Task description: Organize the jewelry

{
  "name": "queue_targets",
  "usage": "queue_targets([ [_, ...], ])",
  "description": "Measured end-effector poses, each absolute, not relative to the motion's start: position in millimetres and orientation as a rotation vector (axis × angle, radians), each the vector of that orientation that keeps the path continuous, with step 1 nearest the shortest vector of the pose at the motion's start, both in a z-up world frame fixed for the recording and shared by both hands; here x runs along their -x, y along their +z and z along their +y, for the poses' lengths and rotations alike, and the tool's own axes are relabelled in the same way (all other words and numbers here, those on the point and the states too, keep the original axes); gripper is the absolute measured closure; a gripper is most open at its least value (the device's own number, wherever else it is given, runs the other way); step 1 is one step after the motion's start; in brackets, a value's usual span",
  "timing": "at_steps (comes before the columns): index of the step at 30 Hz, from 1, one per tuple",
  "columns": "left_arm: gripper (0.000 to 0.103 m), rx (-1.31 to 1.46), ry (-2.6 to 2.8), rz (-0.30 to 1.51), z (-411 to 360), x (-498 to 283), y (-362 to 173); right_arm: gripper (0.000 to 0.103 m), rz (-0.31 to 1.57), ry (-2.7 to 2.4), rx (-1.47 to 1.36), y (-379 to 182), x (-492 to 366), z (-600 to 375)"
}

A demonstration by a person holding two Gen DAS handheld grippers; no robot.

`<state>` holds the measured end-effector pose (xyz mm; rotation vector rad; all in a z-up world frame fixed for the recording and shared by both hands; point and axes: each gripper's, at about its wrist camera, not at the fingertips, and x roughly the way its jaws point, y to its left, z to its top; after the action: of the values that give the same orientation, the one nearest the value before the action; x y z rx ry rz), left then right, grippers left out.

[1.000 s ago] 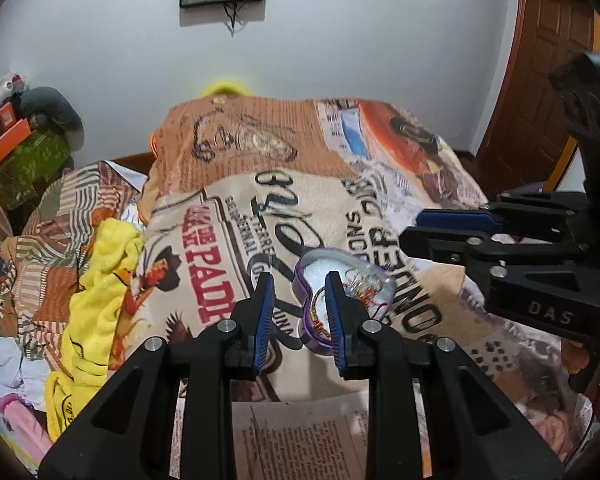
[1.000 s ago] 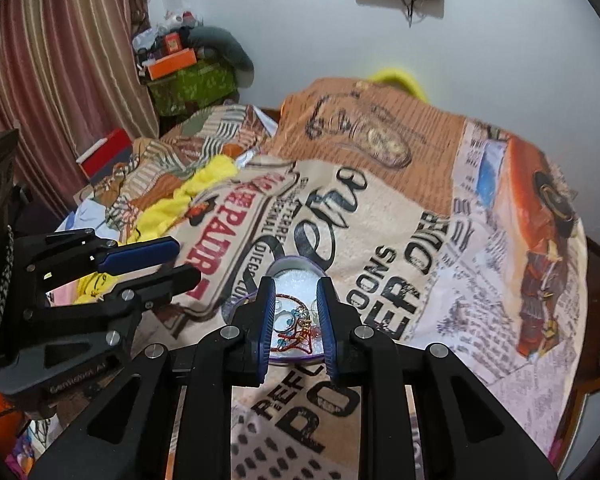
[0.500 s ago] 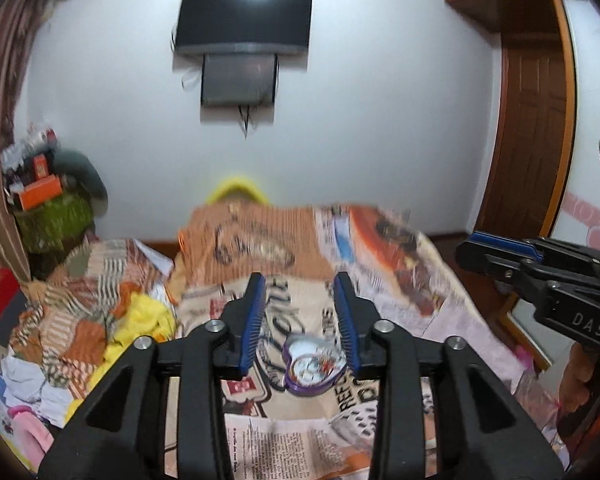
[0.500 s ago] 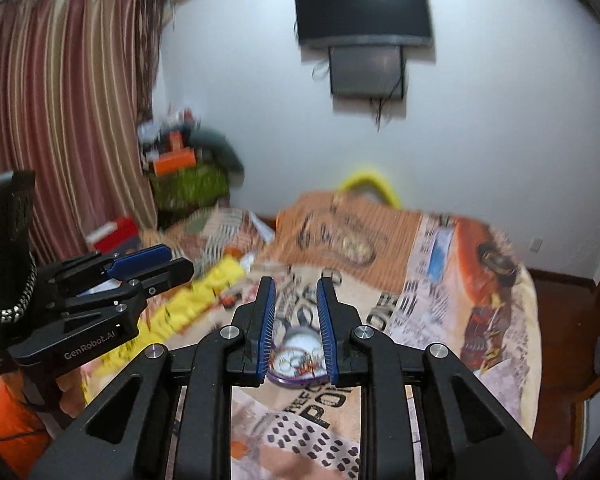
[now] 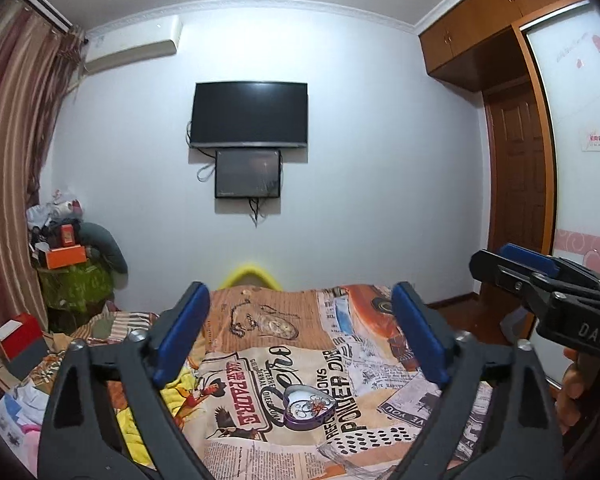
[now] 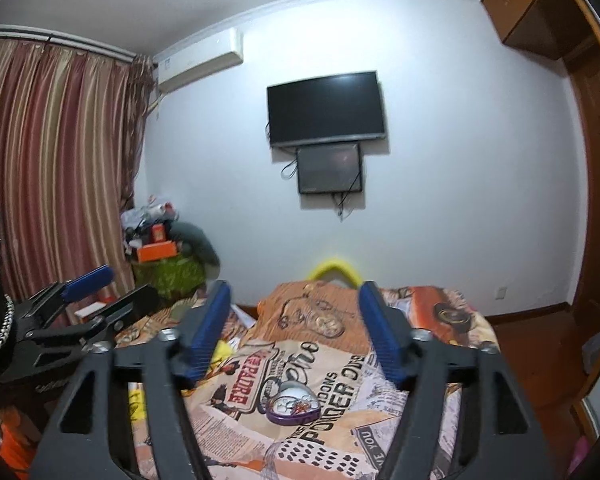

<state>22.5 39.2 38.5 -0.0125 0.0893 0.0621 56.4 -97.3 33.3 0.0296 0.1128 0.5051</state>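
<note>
- Heart-shaped purple tin [image 5: 309,407] of jewelry is sitting on the bed's printed blanket [image 5: 260,364], lid off.
- Left claw [image 5: 300,340] is spreading apart, nothing in it.
- Right claw [image 6: 294,330] is opening up too, gripping nothing, well back from the tin.

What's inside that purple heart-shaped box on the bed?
The box lies open: tangled jewelry, silvery rings and something orange-red, on a white lining. Anything beneath the tangle is hidden.

1 heart-shaped jewelry box [image 5: 309,407], 2 grippers, 2 wall screens, 1 bed [image 5: 380,376], 1 AC unit [image 5: 132,46]
</note>
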Motion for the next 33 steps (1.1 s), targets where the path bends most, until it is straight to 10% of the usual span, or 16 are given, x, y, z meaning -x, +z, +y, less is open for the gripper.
queue_targets([
  [6, 0.003, 0.023, 0.094, 0.088, 41, -12, 34, 0.011, 0.08, 0.441, -0.024, 32, -46, -99],
  [33, 0.003, 0.033, 0.084, 0.137, 37, -20, 23, 0.011, 0.142, 0.454, -0.025, 21, -38, -113],
])
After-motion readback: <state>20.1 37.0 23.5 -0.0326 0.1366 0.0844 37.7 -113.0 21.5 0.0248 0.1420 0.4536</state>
